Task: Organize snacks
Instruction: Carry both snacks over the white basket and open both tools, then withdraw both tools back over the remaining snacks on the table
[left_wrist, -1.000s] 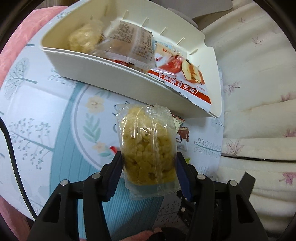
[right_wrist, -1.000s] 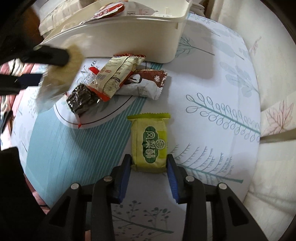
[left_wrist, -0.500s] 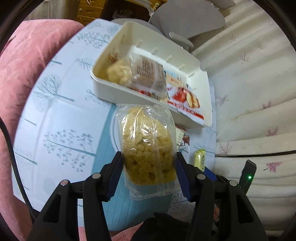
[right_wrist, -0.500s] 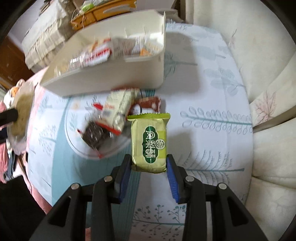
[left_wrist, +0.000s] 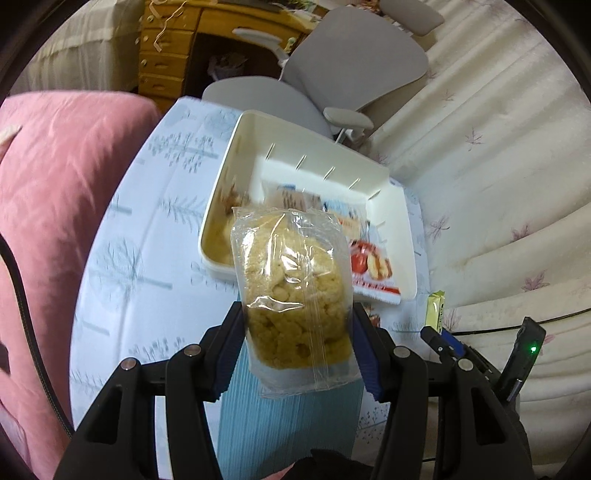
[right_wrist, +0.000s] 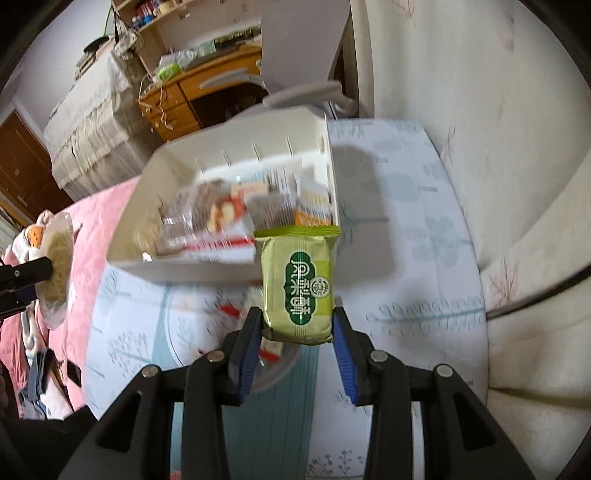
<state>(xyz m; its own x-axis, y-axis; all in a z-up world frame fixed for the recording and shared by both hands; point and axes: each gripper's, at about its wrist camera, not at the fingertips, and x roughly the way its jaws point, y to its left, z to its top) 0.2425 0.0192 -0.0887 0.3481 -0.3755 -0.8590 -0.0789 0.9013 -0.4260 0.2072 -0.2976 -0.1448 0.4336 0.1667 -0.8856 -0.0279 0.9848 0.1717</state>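
- A round table (left_wrist: 122, 258) under a pale blue tree-print cloth stands between a pink cushion (left_wrist: 55, 206) on one side and a cream leaf-print sofa (left_wrist: 509, 206) on the other; a grey office chair (left_wrist: 354, 70) and a wooden desk (left_wrist: 173, 48) lie beyond it.
- A white bin (left_wrist: 400, 225) sits on the table's far half, open side up, with several packets lying inside.
- The left gripper (left_wrist: 297, 354) clamps the lower part of a clear bag of yellow puffed snack (left_wrist: 291, 295); the bag's long axis runs straight out along the fingers, its sealed top over the bin's near wall.
- The right gripper (right_wrist: 297, 341) pinches the bottom of a green pineapple-cake packet (right_wrist: 301, 280), long axis also along the fingers, crimped top edge at the bin's near right corner (right_wrist: 332, 221).
- Both tools are raised above the table, tilted down toward the bin.
- Loose packets (right_wrist: 236, 314), blurred, lie on the cloth just before the bin.
- Bare cloth spreads to the bin's right, up to the sofa edge.
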